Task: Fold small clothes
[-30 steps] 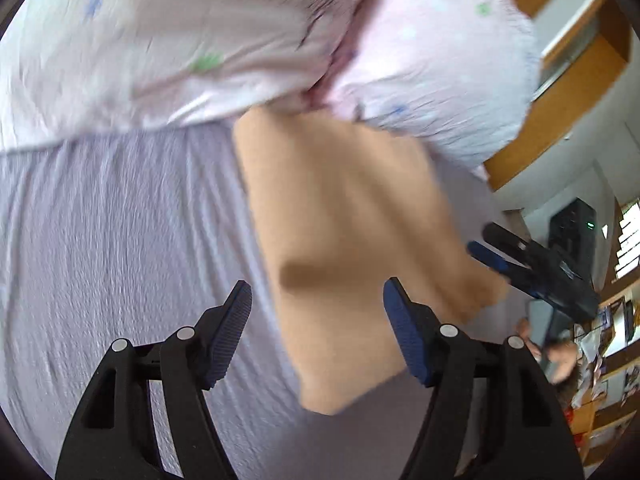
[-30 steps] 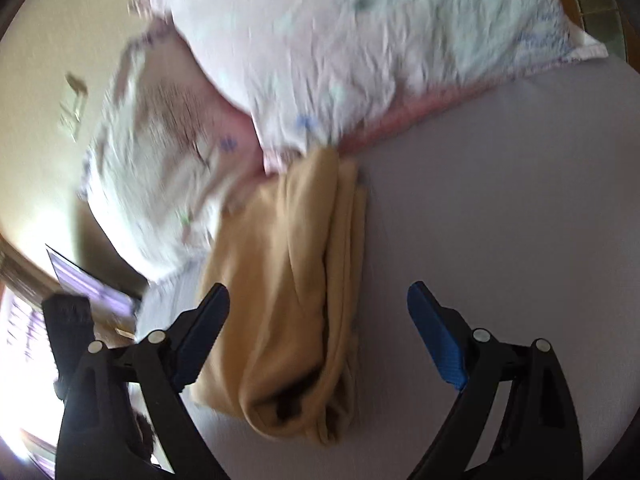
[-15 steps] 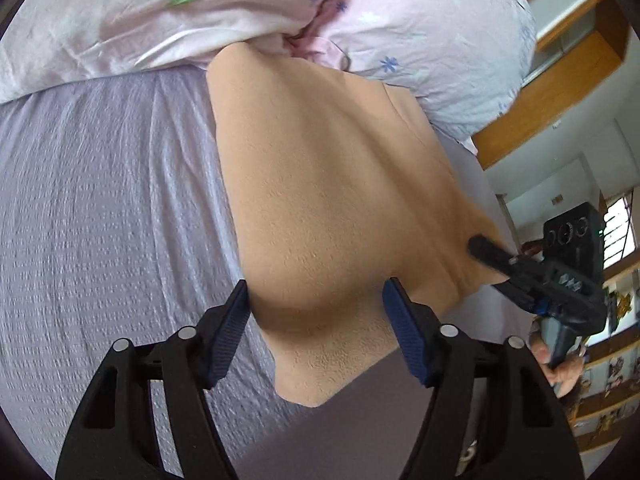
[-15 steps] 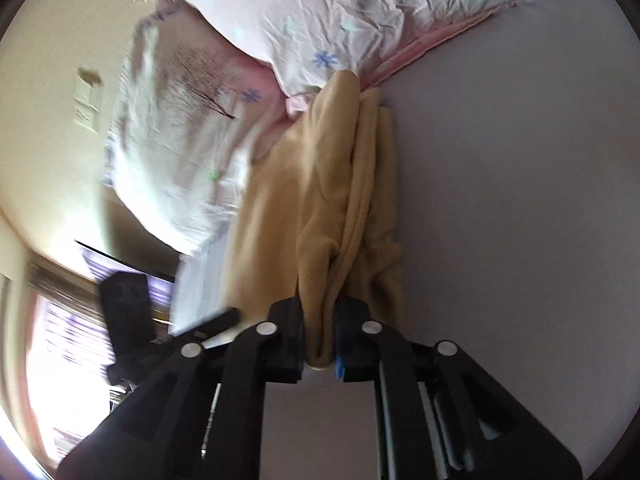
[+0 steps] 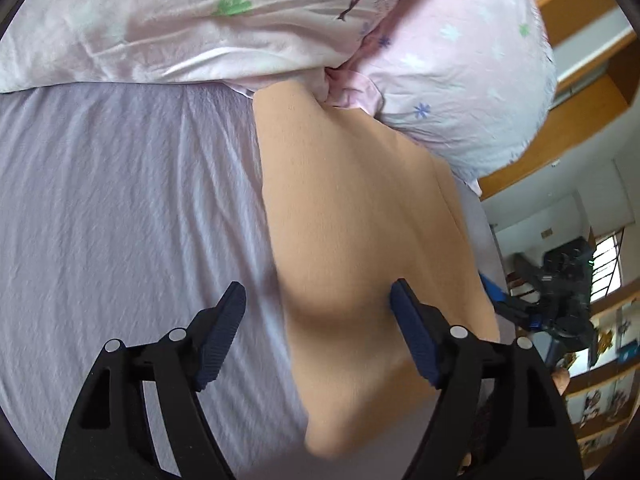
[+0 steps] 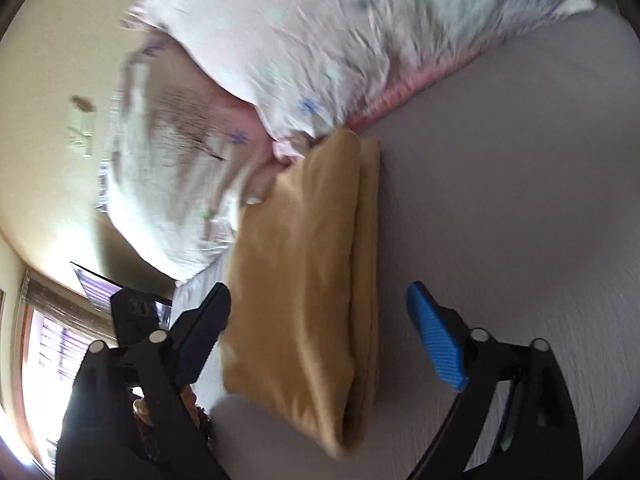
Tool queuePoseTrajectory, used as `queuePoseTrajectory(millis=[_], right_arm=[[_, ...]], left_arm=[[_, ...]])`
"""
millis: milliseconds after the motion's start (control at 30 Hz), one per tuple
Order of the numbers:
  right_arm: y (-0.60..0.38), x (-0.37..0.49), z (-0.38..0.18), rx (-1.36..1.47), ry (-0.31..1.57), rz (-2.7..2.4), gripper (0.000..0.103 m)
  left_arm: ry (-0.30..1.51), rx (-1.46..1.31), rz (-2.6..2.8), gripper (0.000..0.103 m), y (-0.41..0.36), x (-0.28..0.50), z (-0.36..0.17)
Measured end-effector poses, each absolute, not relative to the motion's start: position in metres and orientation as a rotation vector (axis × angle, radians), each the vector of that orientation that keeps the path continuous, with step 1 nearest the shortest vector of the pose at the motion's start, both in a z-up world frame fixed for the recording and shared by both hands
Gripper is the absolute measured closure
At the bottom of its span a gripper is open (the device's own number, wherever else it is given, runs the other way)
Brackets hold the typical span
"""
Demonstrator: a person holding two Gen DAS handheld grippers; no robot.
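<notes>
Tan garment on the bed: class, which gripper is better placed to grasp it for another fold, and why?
Probably the right gripper: open, it straddles the tan garment's stacked folded edge. The left gripper, also open, faces only flat cloth.

Both wrist views overlook the same garment (image 5: 360,232) closely.

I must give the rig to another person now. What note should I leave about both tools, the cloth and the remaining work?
Left tool: open, holding nothing, above the near end of the tan garment.
Right tool: open, holding nothing, over the garment's folded edge.
Garment: lies folded lengthwise on the lilac bed sheet, its far end touching the pink pillows.
Done: lengthwise fold, layers stacked.
Left: probably one more fold across to make it compact; no other clothes are in view.
</notes>
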State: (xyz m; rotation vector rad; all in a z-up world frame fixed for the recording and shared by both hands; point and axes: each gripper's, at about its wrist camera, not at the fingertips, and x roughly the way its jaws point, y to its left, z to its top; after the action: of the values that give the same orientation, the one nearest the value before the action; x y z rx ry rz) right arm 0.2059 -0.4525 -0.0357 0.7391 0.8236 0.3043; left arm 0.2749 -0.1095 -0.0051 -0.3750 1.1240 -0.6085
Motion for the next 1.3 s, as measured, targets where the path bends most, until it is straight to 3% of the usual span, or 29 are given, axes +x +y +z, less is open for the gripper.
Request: queuePoseTrajectory(millis=[167,200,233,333,433,600,700,767,833,867,967,1167,1300], right_arm=[[-0.435,0.237,-0.052,0.679,0.901,0.308,0.031],[-0.434,0.236,-0.052,0.673,0.882,0.314,0.045],[-0.43,0.238,-0.055,0.675,0.886,0.347,0.073],[-0.42,0.234,-0.049,0.655,0.844,0.365,0.078],[-0.399,0.231,-0.036,0.653,0.794,0.442,0.079],[-0.331,0.253,-0.045,0.533,0.851,0.463,0.075],[-0.306,0.253,-0.046,0.424,0.859,0.35,0.052],[-0.311,0.23,-0.024,0.385,0.752,0.261,0.046],[-0.319,0.203,-0.004,0.433,0.637,0.275,0.027],[-0.318,0.192,0.004,0.479,0.614,0.353,0.024],[-0.292,0.184,0.001,0.565,0.7,0.58,0.02],[-0.291,0.214,-0.052,0.673,0.839,0.501,0.024],[-0.284,0.199,-0.04,0.598,0.812,0.457,0.024]], left_arm=[[1.108,-0.394,-0.615,0.028,-0.126,0.291,-0.009],[1.1,-0.399,-0.613,0.029,-0.128,0.293,-0.01],[1.1,-0.404,-0.62,0.041,-0.131,0.295,-0.011],[1.08,-0.38,-0.637,0.065,-0.131,0.292,-0.007],[1.041,-0.353,-0.665,0.067,-0.11,0.28,0.01],[0.982,-0.293,-0.554,0.065,-0.06,0.27,0.021],[0.994,-0.261,-0.476,0.063,-0.044,0.269,0.01],[0.95,-0.261,-0.473,0.064,-0.034,0.255,0.018],[0.876,-0.228,-0.49,0.062,-0.033,0.228,0.036],[0.858,-0.228,-0.523,0.057,-0.035,0.217,0.042],[0.855,-0.22,-0.635,0.048,-0.058,0.19,0.048],[0.984,-0.141,-0.627,0.046,-0.093,0.183,0.001],[0.953,-0.1,-0.6,0.046,-0.099,0.174,0.001]])
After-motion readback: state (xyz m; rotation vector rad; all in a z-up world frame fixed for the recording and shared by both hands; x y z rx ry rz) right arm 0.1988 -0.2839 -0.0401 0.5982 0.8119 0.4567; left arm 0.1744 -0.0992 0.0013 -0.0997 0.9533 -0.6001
